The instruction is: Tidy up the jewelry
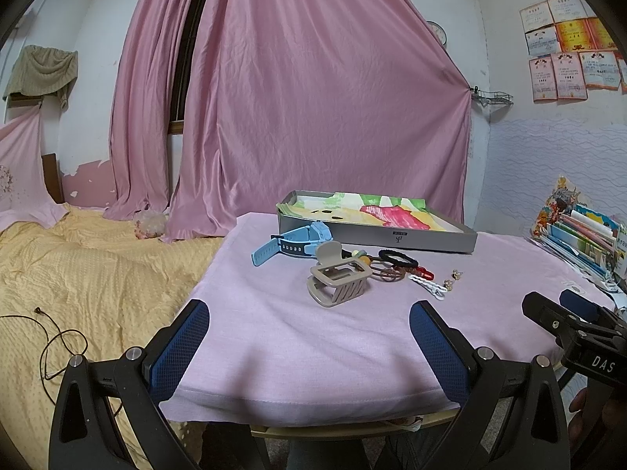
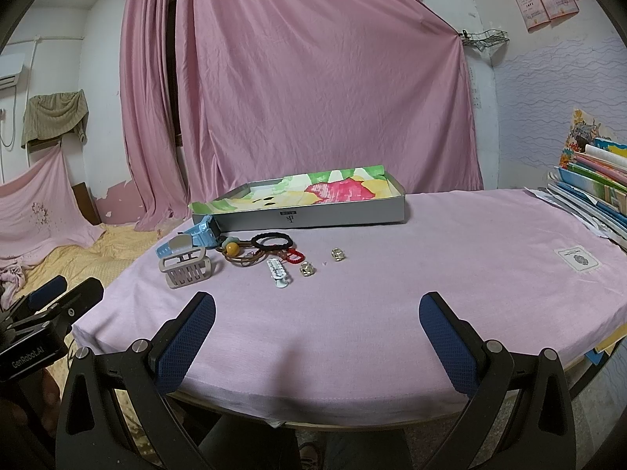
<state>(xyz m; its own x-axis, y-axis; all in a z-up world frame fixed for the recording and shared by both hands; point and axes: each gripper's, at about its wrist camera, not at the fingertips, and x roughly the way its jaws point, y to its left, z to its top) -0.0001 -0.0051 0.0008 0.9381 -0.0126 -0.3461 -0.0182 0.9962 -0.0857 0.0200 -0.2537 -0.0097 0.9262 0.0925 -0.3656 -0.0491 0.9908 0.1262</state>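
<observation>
Beige hair clip [image 1: 339,279] and small jewelry lie beyond my left gripper [image 1: 309,348] and right gripper [image 2: 317,337], near the tray [image 2: 345,213]; both grippers gape wide, empty.

We see the right gripper [image 2: 317,323], jaws wide apart and empty, above the pink-clothed counter [image 2: 450,274], where a beige hair claw [image 2: 187,268], black hair tie [image 2: 272,242], white clip [image 2: 279,273] and two gold earrings [image 2: 307,269] lie near a grey tray [image 2: 313,217].
</observation>
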